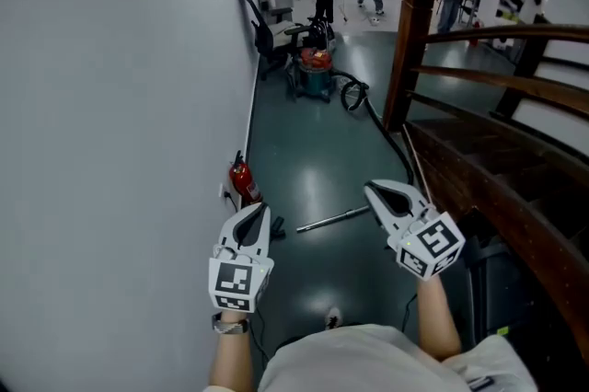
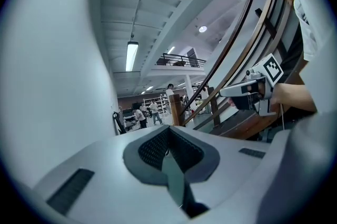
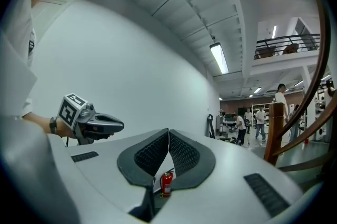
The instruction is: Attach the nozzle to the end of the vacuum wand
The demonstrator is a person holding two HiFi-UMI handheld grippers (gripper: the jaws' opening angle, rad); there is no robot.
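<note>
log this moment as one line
left gripper: shut, empty | right gripper: shut, empty | vacuum wand: on floor, untouched | nozzle: not identified

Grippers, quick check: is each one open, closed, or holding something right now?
Left gripper: fingers closed, holding nothing.
Right gripper: fingers closed, holding nothing.

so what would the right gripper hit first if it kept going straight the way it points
Probably the white wall, some way ahead: the right gripper aims level and toward it. The fire extinguisher and the wand lie below its line.
</note>
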